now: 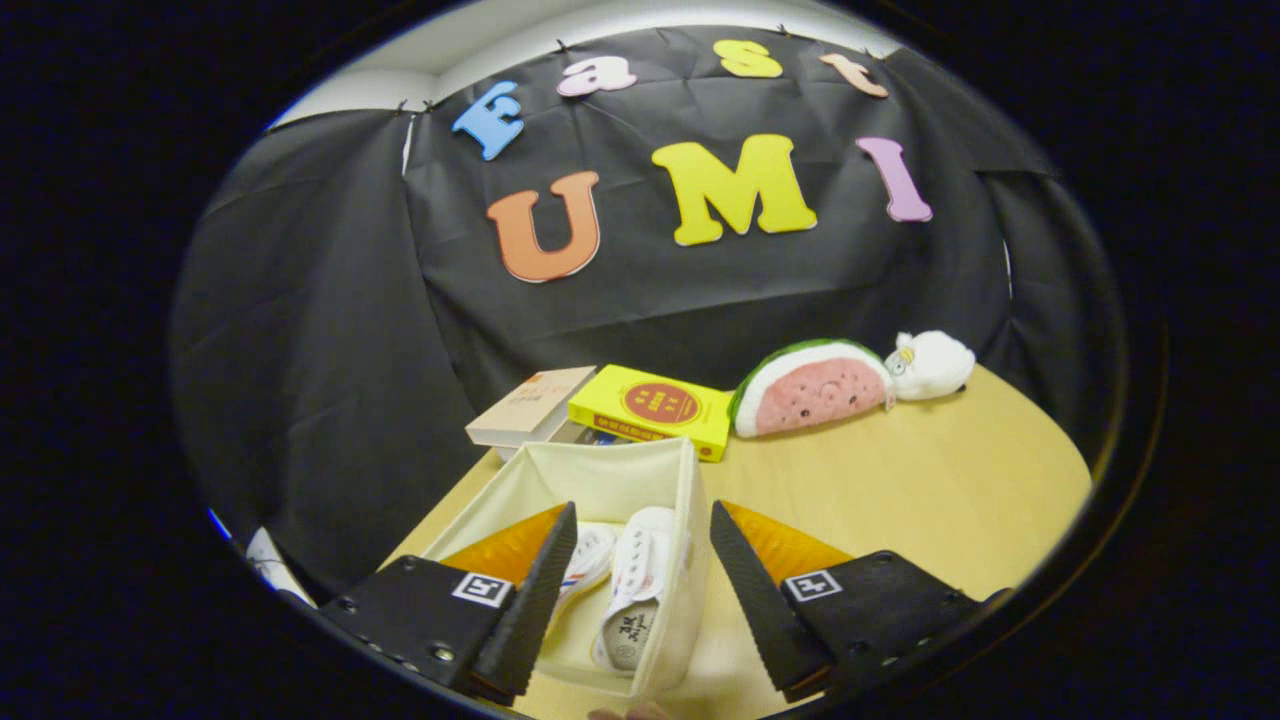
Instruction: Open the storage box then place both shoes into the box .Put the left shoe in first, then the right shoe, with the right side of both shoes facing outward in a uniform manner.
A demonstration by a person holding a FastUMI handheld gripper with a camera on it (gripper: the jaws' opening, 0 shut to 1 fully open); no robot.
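An open cream fabric storage box (610, 478) stands on the wooden table just ahead of and below my fingers. Two white canvas shoes lie inside it side by side. The left-hand shoe (590, 555) shows red and blue stripes and is partly hidden by my left finger. The right-hand shoe (638, 585) lies against the box's right wall with its insole showing. My gripper (642, 525) hovers above the box, open, with nothing between its fingers.
Beyond the box lie a beige book (530, 405) and a yellow book (655, 408). A watermelon plush (812, 390) and a white plush (932, 364) sit to their right. Bare wooden table (920, 490) spreads right of the box.
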